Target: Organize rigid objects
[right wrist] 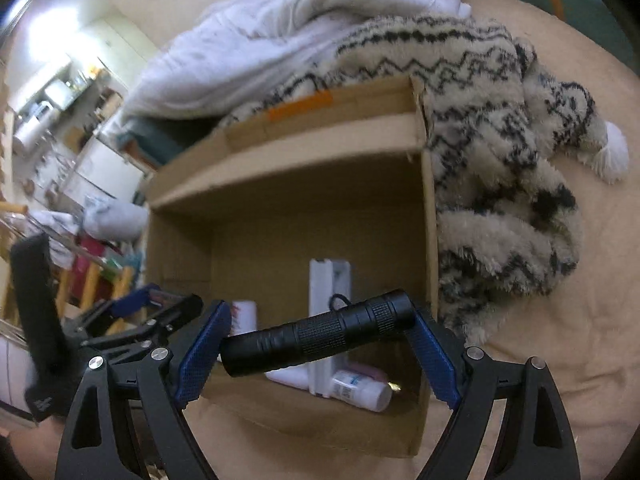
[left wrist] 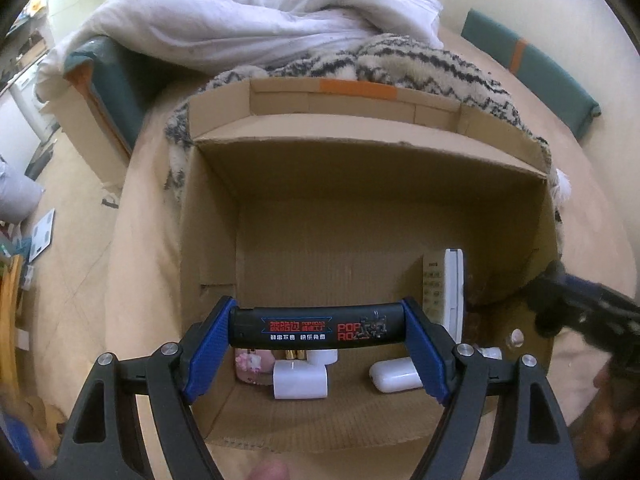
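Left gripper (left wrist: 316,330): blue-padded fingers (left wrist: 208,344) clamped endwise on a black lighter (left wrist: 316,328), held level over the cardboard box (left wrist: 360,196).
Lighter print: red "POP RO…" beside red and white Chinese characters, too small to read reliably.
Right gripper (right wrist: 320,342): fingers (right wrist: 200,354) clamped on the two ends of a black knurled flashlight (right wrist: 320,334), tilted, its right end higher, over the same box (right wrist: 280,200).
Box contents: white remote control (left wrist: 454,292) on edge against the right wall; white case (left wrist: 396,374); white adapter (left wrist: 300,380); pink item (left wrist: 252,364); a small white labelled bottle (right wrist: 362,390), its print illegible.
Box position: open, on a beige bed (left wrist: 580,184).
Behind box: patterned fleece blanket (right wrist: 500,120) and white duvet (left wrist: 240,12).
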A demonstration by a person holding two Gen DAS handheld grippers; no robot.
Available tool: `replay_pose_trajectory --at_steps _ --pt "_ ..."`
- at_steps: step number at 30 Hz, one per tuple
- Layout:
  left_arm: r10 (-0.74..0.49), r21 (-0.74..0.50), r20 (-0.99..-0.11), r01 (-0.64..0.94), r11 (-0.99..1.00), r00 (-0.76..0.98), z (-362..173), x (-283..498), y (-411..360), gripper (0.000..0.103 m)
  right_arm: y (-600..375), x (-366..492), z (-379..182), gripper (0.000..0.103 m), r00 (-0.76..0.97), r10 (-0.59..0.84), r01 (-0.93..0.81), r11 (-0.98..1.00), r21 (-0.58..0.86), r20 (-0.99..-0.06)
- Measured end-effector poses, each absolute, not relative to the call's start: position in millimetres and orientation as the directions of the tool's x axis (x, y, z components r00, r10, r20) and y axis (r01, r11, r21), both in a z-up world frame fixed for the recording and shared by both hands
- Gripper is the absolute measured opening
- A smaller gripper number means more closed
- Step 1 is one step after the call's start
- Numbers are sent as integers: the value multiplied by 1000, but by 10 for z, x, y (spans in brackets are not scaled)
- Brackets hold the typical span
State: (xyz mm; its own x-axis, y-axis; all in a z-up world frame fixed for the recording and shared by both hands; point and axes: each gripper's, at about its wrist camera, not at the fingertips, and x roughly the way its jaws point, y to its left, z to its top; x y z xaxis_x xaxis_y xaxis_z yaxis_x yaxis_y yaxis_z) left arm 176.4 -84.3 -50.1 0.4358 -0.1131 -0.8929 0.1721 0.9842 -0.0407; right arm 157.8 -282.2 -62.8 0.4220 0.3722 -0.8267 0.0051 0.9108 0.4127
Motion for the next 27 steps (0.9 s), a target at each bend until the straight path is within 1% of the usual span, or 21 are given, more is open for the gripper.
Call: replay_pose_trajectory --at_steps 3,6,15,16,19,23,24,25,27 --pt "-100 -23 -888 172 985 449 -515 1784 -844 79 -2735 1584 -640 93 419 325 -10 936 353 -848" --pt "-106 -38 -891 161 986 441 -535 1813 -813 79 -2683 1593 -646 93 419 290 -14 950 313 -860" --pt "-98 -50 -899 124 991 427 -571 1864 -723 79 -2658 1599 -626 93 422 267 -16 958 287 -866" --pt "-102 -56 -899 119 991 426 -568 1866 -712 81 -2649 1609 -625 93 422 265 -16 958 285 -867" --pt "-133 -96 -891 106 990 434 -517 1857 -671 102 -2660 1604 -603 93 432 274 -16 955 297 -859" --pt "-128 -89 -876 105 990 465 -427 1833 -678 102 -2685 1610 -524 94 464 304 -25 943 331 -832" --pt "-130 -91 -875 105 990 466 -413 1831 -678 102 -2687 1607 -503 100 473 311 -27 940 339 -825" --pt "-131 -93 -876 104 990 465 -405 1831 -675 102 -2692 1603 -481 103 484 314 -26 938 346 -816" --pt "-133 -97 -874 100 990 468 -377 1826 -662 102 -2703 1593 -429 103 510 318 -22 934 358 -799"
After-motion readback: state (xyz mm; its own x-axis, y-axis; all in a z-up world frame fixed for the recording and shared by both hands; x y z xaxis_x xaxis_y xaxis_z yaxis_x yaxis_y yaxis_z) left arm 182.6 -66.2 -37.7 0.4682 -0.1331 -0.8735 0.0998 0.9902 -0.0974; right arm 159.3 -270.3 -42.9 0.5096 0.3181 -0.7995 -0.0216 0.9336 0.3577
